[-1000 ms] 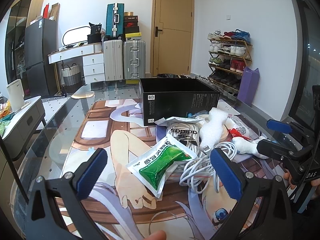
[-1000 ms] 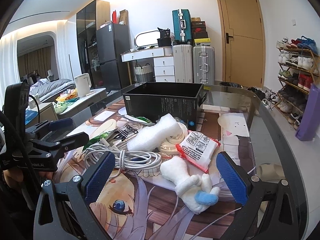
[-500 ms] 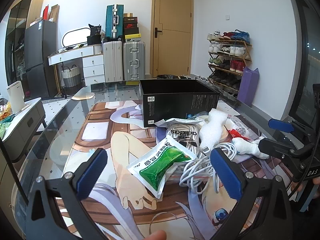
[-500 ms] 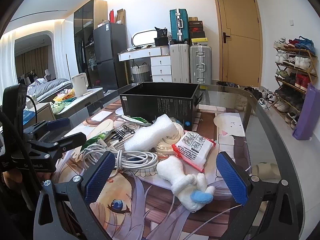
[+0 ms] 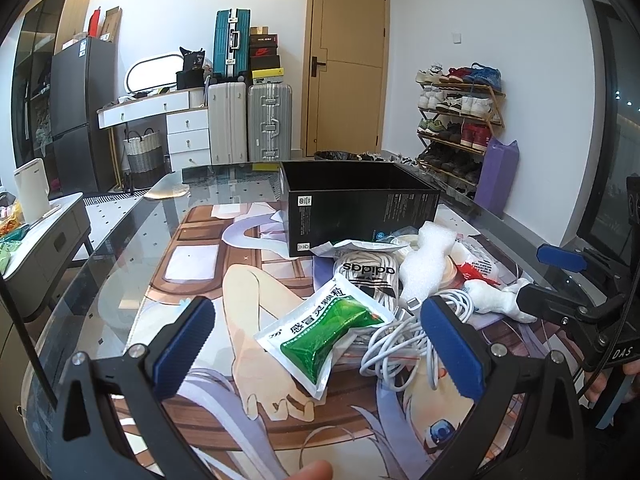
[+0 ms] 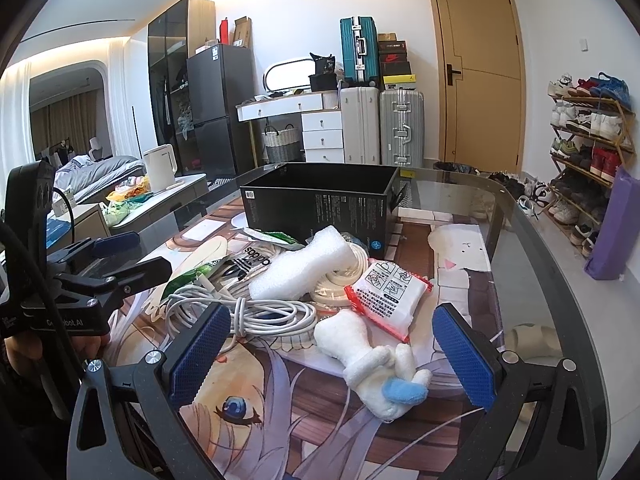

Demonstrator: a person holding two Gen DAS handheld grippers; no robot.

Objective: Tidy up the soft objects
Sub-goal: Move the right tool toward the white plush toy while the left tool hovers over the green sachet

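Two grippers are up over the glass table [image 6: 532, 248], and both stand wide apart with nothing between the blue pads: the left gripper [image 5: 320, 344] hangs above the green sachet [image 5: 326, 330], the right gripper [image 6: 332, 354] frames the plush toy [image 6: 370, 360].

One black box [image 6: 320, 204], open at the top, sits at the back of the pile. In front of it: one white foam block [image 6: 302, 262], one bundle of white cable [image 6: 260, 314], one red-edged white packet [image 6: 386, 294] printed with small diagrams, and one bag marked "adidas" [image 5: 368, 276]. The green sachet carries Chinese characters; a second green-and-white sachet [image 6: 276, 238] peeks out against the box.

The plush toy is white and fuzzy with one pale blue tip, lying on its side on the printed anime mat [image 5: 248, 312], just beside the red-edged packet and nearest the right gripper.
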